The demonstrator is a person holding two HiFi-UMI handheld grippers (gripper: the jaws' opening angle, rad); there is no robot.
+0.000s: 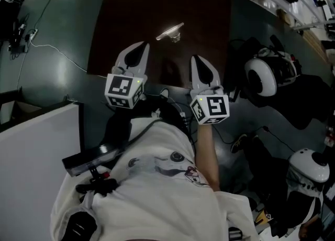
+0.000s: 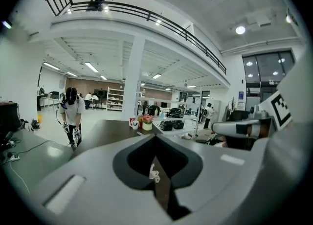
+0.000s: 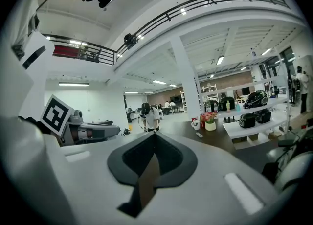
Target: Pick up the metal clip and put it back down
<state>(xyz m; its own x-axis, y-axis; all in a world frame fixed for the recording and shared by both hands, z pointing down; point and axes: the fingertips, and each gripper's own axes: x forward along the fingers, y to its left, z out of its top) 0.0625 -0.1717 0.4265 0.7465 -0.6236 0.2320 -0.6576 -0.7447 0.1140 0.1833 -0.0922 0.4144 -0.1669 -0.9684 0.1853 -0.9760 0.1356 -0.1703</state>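
The metal clip (image 1: pixel 170 31) lies on the dark table (image 1: pixel 131 9), approx mid-width, nearer its near edge than its far end. Glare washes out its shape in head view, so you can't tell which way it's turned. The table's far end is cut off by the frame top.

Your L gripper (image 1: pixel 141 46) overlaps the table's near edge in head view, short of the clip & to its left, not touching. How high it hangs over the table can't be read. Its jaws are closed tip to tip w/ nothing held. In left gripper view a thin slit shows btwn them lower down. Thru it you see a strip of table w/ the clip (image 2: pixel 154 172) as a tiny pale speck, too small to read.

Your R gripper (image 1: pixel 197 59) is at the same near edge, right of the clip, also clear of it. Its jaws are pressed together & empty, & its slit shows just a brown strip of table.

Both hands are hidden behind the L cube (image 1: pixel 124 91) & R cube (image 1: pixel 210 108); only your R forearm (image 1: pixel 207 151) shows. Your white shirt (image 1: pixel 157 193) blocks the floor below the table's near edge. Right of the table there's white rounded gear (image 1: pixel 260 76) on dark stuff; can't make out what it is. At the table's far end sits a flower pot (image 3: pixel 210 121), small & blurry.
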